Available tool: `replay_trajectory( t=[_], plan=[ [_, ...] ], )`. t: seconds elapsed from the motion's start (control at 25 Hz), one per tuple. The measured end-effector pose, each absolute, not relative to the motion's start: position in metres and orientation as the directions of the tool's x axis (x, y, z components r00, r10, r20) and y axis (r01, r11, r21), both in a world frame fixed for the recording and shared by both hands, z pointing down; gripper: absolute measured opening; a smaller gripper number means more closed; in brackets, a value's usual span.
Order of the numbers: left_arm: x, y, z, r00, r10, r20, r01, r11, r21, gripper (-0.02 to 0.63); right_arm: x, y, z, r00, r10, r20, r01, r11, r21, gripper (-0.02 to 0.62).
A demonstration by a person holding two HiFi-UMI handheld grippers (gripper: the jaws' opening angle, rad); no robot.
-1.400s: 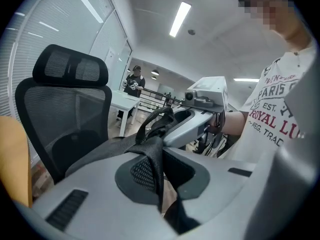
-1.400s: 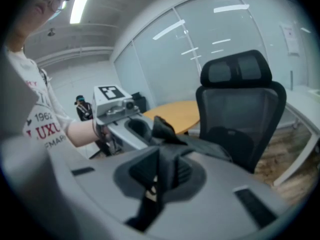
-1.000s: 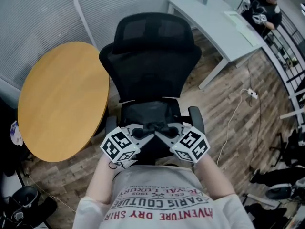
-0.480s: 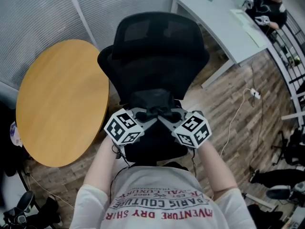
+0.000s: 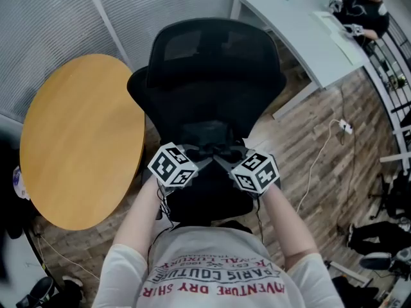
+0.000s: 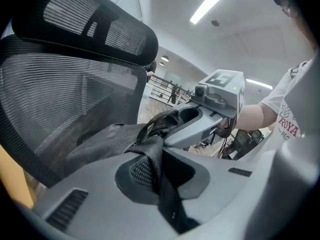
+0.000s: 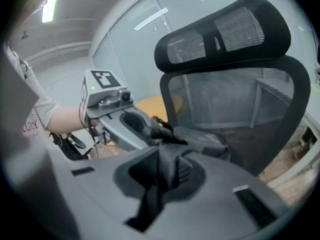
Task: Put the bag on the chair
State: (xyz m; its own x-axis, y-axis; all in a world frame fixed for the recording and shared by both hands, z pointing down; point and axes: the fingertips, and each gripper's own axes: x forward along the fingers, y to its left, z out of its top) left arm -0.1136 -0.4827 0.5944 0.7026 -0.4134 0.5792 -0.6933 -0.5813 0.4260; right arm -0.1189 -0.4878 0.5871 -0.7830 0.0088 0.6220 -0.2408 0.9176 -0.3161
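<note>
Two grippers meet at the centre of the head view: the left gripper (image 5: 203, 157) reaches in from 7 o'clock and the right gripper (image 5: 223, 158) from 5 o'clock, with their tips close together. Both are at a black bag (image 5: 207, 135), which hangs in front of the backrest of a black mesh office chair (image 5: 212, 63). Black on black, the bag's outline is hard to separate from the seat, so I cannot tell whether it touches the seat. A round wooden table (image 5: 80, 140) stands at 9 o'clock of the chair, and a white desk (image 5: 292, 21) at 1 o'clock on the plank floor (image 5: 321, 146). In the left gripper view, that gripper's jaws are closed on a black woven strap (image 6: 152, 156), pinched between the pads. The bag's body spreads toward 10 o'clock against the mesh backrest, and the other gripper sits at 1 o'clock on the same bunch of strap. In the right gripper view, its jaws are likewise clamped on a dark fold of strap. The bag lies just beyond at 1 o'clock, below the chair's headrest (image 7: 225, 29), and the left gripper is at 10 o'clock.
</note>
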Motion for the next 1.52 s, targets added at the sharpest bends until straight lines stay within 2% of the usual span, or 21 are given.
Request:
replay_trajectory(
  t=[0.24, 0.48, 0.84, 1.08, 1.16, 1.36, 1.52],
  plan=[
    [-0.114, -0.492, 0.606, 0.726, -0.438, 0.531, -0.682, -0.558, 0.472, 0.046, -0.118, -0.497, 0.599, -0.782, 0.005, 0.623, -0.261, 0.905, -0.335, 0.037],
    [-0.116, -0.49, 0.627, 0.734, -0.5, 0.459, -0.667, -0.404, 0.626, 0.048, -0.117, -0.496, 0.617, -0.776, -0.028, 0.63, -0.31, 0.887, -0.343, 0.037],
    [-0.116, -0.48, 0.656, 0.676, -0.556, 0.483, -0.709, -0.313, 0.632, 0.049, -0.108, -0.48, 0.65, -0.758, -0.06, 0.65, -0.358, 0.871, -0.337, 0.038],
    [-0.114, -0.477, 0.667, 0.607, -0.587, 0.535, -0.784, -0.335, 0.523, 0.054, -0.103, -0.476, 0.665, -0.73, -0.102, 0.676, -0.399, 0.867, -0.3, 0.045],
    [-0.115, -0.478, 0.667, 0.595, -0.597, 0.538, -0.793, -0.325, 0.516, 0.057, -0.1, -0.48, 0.665, -0.724, -0.133, 0.677, -0.416, 0.867, -0.275, 0.076],
    [-0.122, -0.48, 0.665, 0.581, -0.623, 0.523, -0.795, -0.299, 0.527, 0.083, -0.093, -0.493, 0.662, -0.694, -0.219, 0.686, -0.493, 0.839, -0.231, 0.231],
    [-0.133, -0.48, 0.66, 0.546, -0.675, 0.497, -0.812, -0.278, 0.514, 0.21, -0.088, -0.504, 0.654, -0.687, -0.314, 0.656, -0.555, 0.809, -0.193, 0.278]
  ],
)
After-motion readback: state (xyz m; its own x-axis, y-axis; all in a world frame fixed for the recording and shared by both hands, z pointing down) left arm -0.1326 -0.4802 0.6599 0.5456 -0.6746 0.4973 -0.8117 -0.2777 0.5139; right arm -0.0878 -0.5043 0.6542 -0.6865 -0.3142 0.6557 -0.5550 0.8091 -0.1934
